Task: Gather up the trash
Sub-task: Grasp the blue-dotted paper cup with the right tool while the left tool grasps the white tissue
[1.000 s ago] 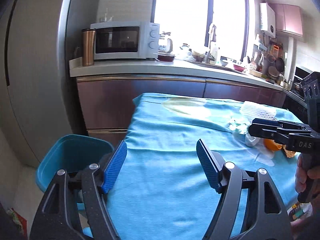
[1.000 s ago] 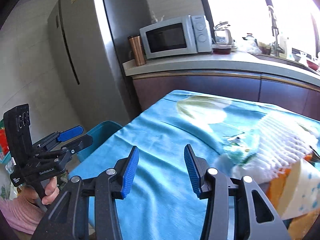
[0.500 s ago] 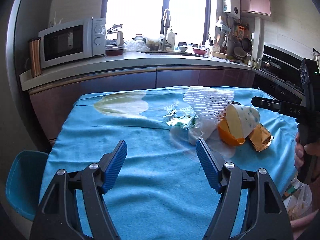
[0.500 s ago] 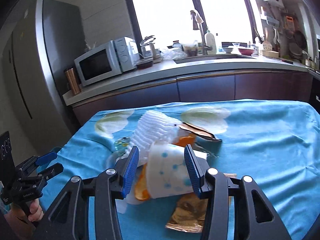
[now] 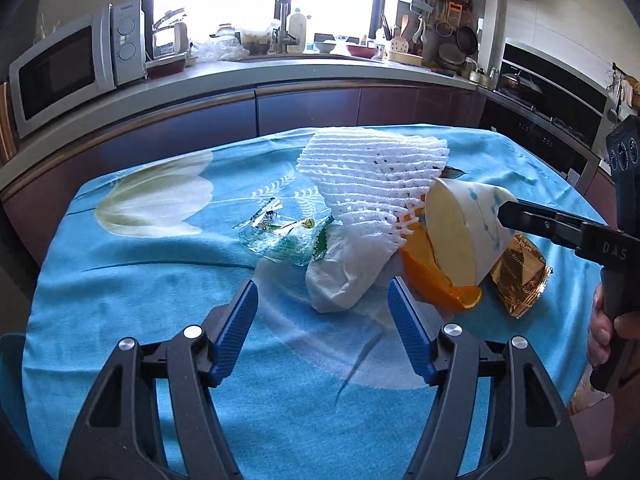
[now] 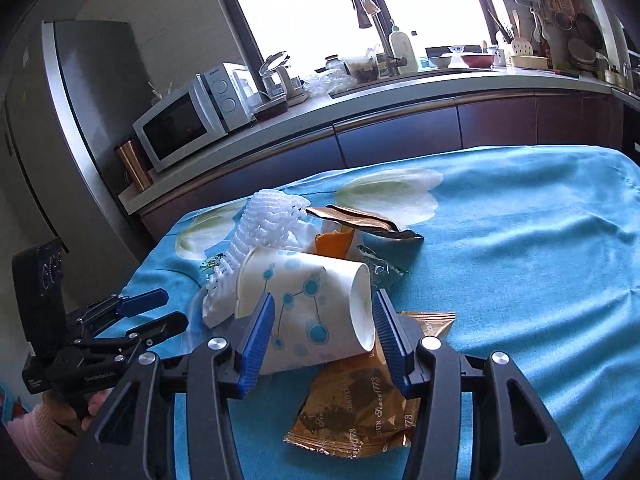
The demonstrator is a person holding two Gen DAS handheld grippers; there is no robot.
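Note:
A pile of trash lies on the blue tablecloth [image 5: 160,288]: a white foam fruit net [image 5: 372,172], a crumpled white tissue [image 5: 344,276], a clear green-printed wrapper [image 5: 280,236], orange peel [image 5: 436,280], a spotted paper cup [image 5: 464,228] on its side and a gold foil wrapper [image 5: 520,276]. My left gripper [image 5: 322,330] is open, just short of the tissue. My right gripper [image 6: 320,332] is open with its fingers on either side of the paper cup [image 6: 312,304], above the gold wrapper [image 6: 356,404]. Whether the pads touch the cup is unclear.
A kitchen counter [image 5: 240,76] with a microwave [image 5: 72,64] and sink runs behind the table. A fridge [image 6: 40,128] stands at the left. A second dark foil wrapper [image 6: 360,224] lies behind the pile. The cloth's right half [image 6: 540,260] is bare.
Both grippers have swung from the table's left edge and the blue bin toward the trash pile and moved closer. The right gripper's fingers now straddle the paper cup.

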